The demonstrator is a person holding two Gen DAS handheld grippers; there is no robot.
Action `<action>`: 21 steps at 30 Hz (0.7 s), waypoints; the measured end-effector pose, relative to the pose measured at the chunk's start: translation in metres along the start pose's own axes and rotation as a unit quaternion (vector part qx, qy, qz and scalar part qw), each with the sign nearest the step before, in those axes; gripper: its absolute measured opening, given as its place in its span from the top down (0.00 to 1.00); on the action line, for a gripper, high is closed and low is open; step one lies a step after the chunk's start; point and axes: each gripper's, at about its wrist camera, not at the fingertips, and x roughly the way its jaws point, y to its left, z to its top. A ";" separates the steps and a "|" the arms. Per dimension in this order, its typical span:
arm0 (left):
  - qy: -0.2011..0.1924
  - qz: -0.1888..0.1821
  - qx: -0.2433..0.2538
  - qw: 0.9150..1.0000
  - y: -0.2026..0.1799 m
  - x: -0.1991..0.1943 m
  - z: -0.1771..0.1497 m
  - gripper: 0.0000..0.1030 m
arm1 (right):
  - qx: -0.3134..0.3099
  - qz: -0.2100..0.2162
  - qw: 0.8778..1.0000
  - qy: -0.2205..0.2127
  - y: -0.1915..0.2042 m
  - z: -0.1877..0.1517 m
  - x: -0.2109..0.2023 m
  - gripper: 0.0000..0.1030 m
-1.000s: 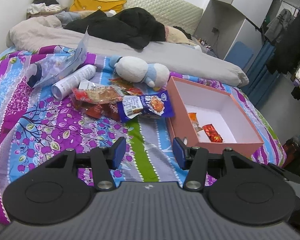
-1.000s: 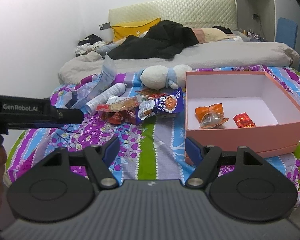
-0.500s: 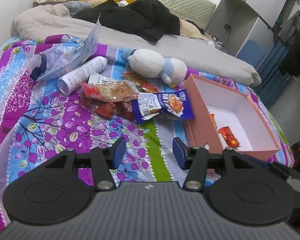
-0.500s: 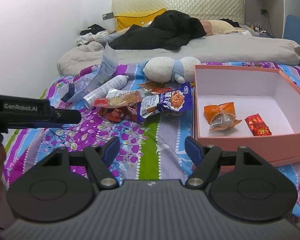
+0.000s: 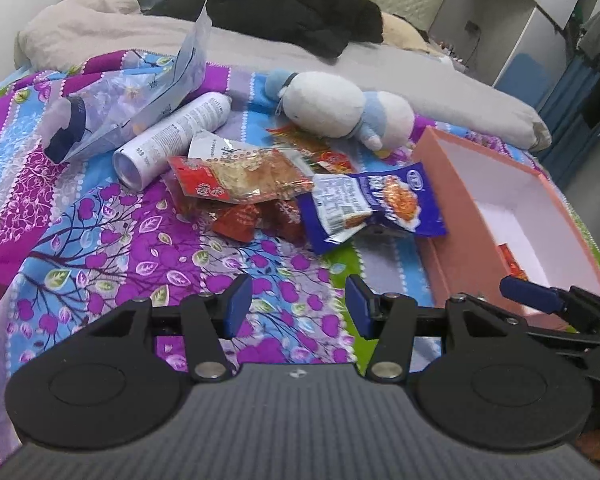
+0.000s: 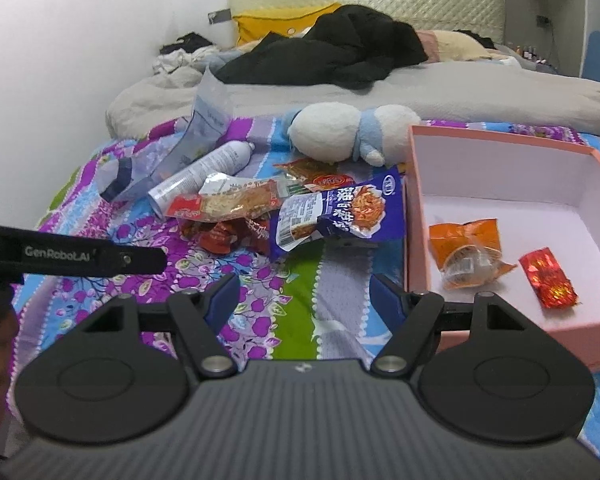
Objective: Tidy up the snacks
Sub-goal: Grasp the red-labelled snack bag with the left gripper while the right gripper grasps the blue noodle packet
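Both tools, the left tool (image 5: 296, 306) and right tool (image 6: 302, 300), are hanging apart and empty over the bedspread (image 5: 100, 248), aiming at a snack pile (image 5: 260, 196) lying just beside the pink box (image 6: 500, 184). Two snacks are already sitting in the box, probably the collecting spot. Open bedspread is lying before the pile; the box wall is crowding the right side.

Bare bedspread (image 5: 148, 248) lies open before the snack pile (image 5: 260, 196). The pink box (image 6: 416, 240) walls its right; the plush toy (image 6: 340, 136) and spray can (image 5: 172, 136) crowd behind.
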 end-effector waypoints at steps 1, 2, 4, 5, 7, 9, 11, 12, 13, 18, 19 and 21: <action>0.003 0.001 0.001 1.000 0.003 0.007 0.002 0.44 | -0.005 0.000 1.000 0.001 0.000 0.001 0.005 0.29; 0.005 0.004 0.002 1.000 0.006 0.014 0.003 0.44 | -0.012 -0.001 1.000 0.004 0.001 0.003 0.011 0.29; 0.010 0.007 -0.007 1.000 0.015 0.030 0.008 0.44 | -0.019 0.000 1.000 0.010 0.002 0.006 0.023 0.29; 0.013 0.007 -0.013 1.000 0.019 0.036 0.010 0.44 | -0.018 0.001 1.000 0.014 0.002 0.008 0.030 0.29; 0.014 0.008 -0.027 1.000 0.029 0.049 0.014 0.44 | -0.015 0.005 1.000 0.021 0.002 0.010 0.043 0.29; 0.009 0.001 -0.045 0.999 0.041 0.060 0.019 0.44 | -0.012 0.010 1.000 0.027 0.004 0.012 0.058 0.29; 0.002 0.005 -0.063 0.998 0.052 0.068 0.024 0.44 | 0.003 0.020 0.999 0.034 0.004 0.014 0.072 0.29; -0.007 0.009 -0.078 0.997 0.059 0.071 0.027 0.44 | 0.013 0.023 0.999 0.037 0.004 0.015 0.079 0.29; -0.012 0.006 -0.097 0.995 0.068 0.074 0.030 0.44 | 0.023 0.026 0.999 0.039 0.005 0.016 0.085 0.29; -0.026 -0.013 -0.164 0.986 0.099 0.091 0.041 0.45 | 0.059 0.026 0.997 0.043 0.008 0.022 0.119 0.29; -0.029 -0.014 -0.169 0.985 0.102 0.094 0.042 0.45 | 0.062 0.023 0.997 0.047 0.007 0.023 0.125 0.29; -0.030 -0.017 -0.180 0.983 0.107 0.099 0.042 0.45 | 0.069 0.019 0.996 0.050 0.007 0.023 0.136 0.29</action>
